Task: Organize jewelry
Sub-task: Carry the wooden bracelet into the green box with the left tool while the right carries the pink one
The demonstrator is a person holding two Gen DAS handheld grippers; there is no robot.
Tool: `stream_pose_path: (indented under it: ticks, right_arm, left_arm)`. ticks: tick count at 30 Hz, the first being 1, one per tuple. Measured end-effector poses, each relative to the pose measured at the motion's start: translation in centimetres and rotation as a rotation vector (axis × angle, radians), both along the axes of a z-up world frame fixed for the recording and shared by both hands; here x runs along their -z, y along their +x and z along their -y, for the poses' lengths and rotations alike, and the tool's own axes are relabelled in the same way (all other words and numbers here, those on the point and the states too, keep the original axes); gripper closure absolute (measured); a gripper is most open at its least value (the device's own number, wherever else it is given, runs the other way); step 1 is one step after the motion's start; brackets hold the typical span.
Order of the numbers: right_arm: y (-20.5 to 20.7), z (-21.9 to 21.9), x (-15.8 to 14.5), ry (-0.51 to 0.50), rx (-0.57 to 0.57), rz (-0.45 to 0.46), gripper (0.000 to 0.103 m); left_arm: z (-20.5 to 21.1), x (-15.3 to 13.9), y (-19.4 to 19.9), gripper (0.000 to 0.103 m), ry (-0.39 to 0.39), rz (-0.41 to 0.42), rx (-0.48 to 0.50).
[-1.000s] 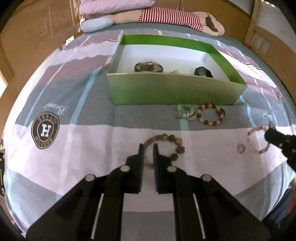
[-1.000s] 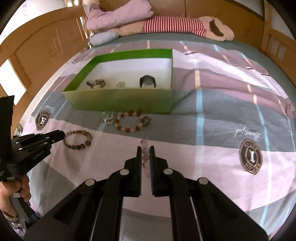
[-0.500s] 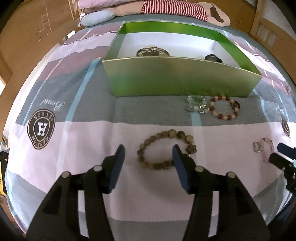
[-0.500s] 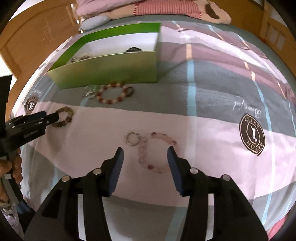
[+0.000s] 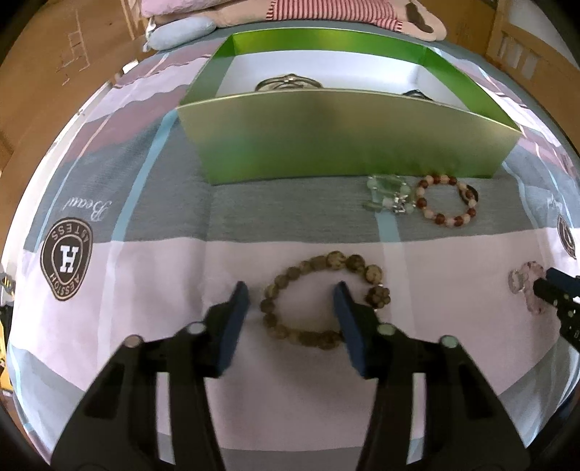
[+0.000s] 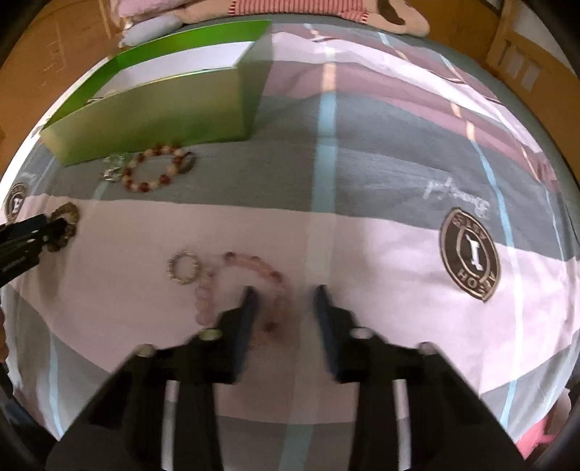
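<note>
A brown bead bracelet [image 5: 319, 268] lies on the bedsheet. My left gripper [image 5: 291, 302] is open, its fingers straddling the bracelet's left half. A pink bead bracelet [image 6: 250, 262] lies on the sheet; my right gripper [image 6: 284, 297] is open, its fingers either side of the bracelet's right side. A small silver ring [image 6: 183, 268] lies left of it. A red-and-white bead bracelet [image 5: 447, 199] and a pale green glass bracelet [image 5: 386, 192] lie by the green box [image 5: 326, 145], which holds a watch [image 5: 288, 82] and a dark item.
The bed has a striped pink, grey and blue sheet with round brown logos [image 5: 67, 259]. Pillows [image 5: 177, 30] and a striped stuffed toy [image 5: 344, 11] lie at the far end. Wooden bed rails [image 6: 525, 61] border the right side.
Both grippers have opened and moved lower and closer to the sheet. The left now straddles the brown bracelet; the right now straddles the pink one's right side.
</note>
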State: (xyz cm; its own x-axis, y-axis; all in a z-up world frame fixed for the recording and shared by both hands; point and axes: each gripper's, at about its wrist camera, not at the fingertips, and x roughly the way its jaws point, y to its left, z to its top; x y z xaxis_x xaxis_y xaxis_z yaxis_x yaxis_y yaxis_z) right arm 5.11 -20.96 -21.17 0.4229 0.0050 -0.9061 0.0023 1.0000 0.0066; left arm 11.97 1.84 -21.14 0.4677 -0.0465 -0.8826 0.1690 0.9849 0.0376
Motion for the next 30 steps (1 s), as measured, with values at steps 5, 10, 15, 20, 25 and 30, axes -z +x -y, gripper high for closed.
stream_pose_path:
  ticks: [5, 10, 15, 20, 25, 30]
  right_arm:
    - [-0.7, -1.7, -1.8, 0.033, -0.062, 0.045, 0.096]
    - [-1.0, -2.2, -7.1, 0.066, -0.082, 0.161, 0.096]
    - [0.6, -2.4, -13.1, 0.09, -0.119, 0.286, 0.095]
    - [5.2, -3.2, -18.9, 0.11, -0.149, 0.403, 0.095]
    - [11.7, -3.6, -20.6, 0.155, -0.134, 0.41, 0.095]
    - [18.6, -4.7, -16.8, 0.162, -0.108, 0.345, 0.095]
  left_arm:
    - [0.1, -0.8, -0.7, 0.095, -0.037, 0.002, 0.029]
    - [-0.5, -4.9, -1.7, 0.095, -0.109, 0.07, 0.049]
    - [-0.9, -11.5, -1.4, 0.095, -0.178, 0.178, 0.066]
    - [-0.6, -17.4, 1.7, 0.095, -0.177, 0.278, 0.091]
    - [0.2, -20.1, 7.1, 0.095, -0.155, 0.318, 0.072]
    - [0.4, -17.0, 13.7, 0.095, -0.103, 0.245, 0.013]
